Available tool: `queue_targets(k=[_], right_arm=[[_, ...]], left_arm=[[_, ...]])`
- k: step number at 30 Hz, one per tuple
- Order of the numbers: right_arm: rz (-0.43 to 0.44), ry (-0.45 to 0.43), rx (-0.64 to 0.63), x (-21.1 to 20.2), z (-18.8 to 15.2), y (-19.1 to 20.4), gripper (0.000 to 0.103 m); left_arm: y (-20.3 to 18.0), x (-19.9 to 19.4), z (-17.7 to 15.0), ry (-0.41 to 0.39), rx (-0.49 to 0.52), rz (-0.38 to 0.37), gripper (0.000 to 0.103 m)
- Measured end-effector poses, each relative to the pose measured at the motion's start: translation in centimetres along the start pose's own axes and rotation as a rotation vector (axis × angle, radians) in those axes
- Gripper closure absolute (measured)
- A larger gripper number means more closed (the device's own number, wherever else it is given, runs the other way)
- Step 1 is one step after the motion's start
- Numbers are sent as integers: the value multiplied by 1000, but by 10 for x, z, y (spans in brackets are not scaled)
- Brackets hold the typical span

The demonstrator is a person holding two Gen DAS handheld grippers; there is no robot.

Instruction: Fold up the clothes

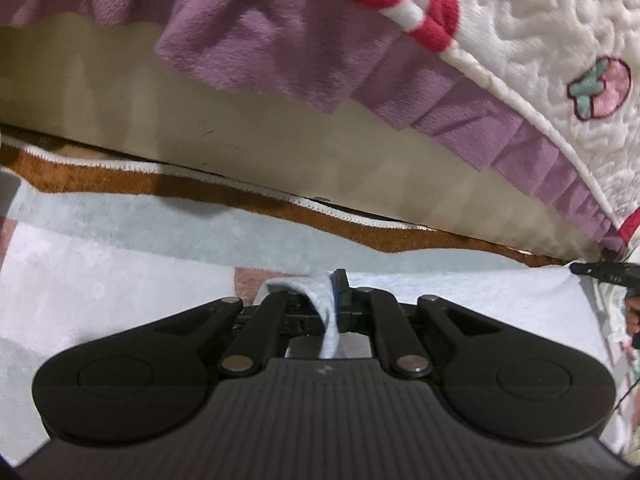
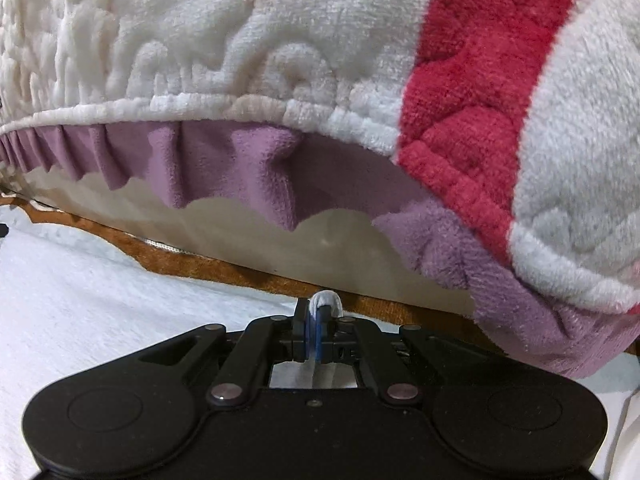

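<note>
While both fingers pinch pale cloth (image 1: 460, 300) | left view alone – embroidered strawberry (image 1: 600, 87), right gripper (image 1: 600, 272)

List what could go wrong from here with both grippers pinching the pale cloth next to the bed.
1. The right gripper holds only a thin fold of the pale cloth at its tips; a tug might pull it free.
2. The left gripper has cloth bunched beside its pads, so the fold may come out uneven.
3. The purple frill of the bed cover hangs close above; a lifted edge could snag on it.
</note>
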State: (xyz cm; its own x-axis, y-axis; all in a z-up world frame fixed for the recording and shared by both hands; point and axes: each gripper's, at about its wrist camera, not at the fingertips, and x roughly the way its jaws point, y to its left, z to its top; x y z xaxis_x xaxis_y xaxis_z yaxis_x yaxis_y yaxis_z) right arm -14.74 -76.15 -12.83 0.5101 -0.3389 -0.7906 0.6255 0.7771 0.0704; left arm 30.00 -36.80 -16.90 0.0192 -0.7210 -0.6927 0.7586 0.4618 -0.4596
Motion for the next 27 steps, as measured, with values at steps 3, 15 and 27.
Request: queue_targets(k=[3,15,27], right_arm=[[-16,17,-12,12,1,14,103],[-96,24,56,19,-3,26,100],[-269,-102,66,-32,-25,76,37]], left_arm=[[7,-8,7,21,-21,-64,97],[-36,-60,-6,-161,323,328,60],[15,-175,-139,-95,-367,350,54]])
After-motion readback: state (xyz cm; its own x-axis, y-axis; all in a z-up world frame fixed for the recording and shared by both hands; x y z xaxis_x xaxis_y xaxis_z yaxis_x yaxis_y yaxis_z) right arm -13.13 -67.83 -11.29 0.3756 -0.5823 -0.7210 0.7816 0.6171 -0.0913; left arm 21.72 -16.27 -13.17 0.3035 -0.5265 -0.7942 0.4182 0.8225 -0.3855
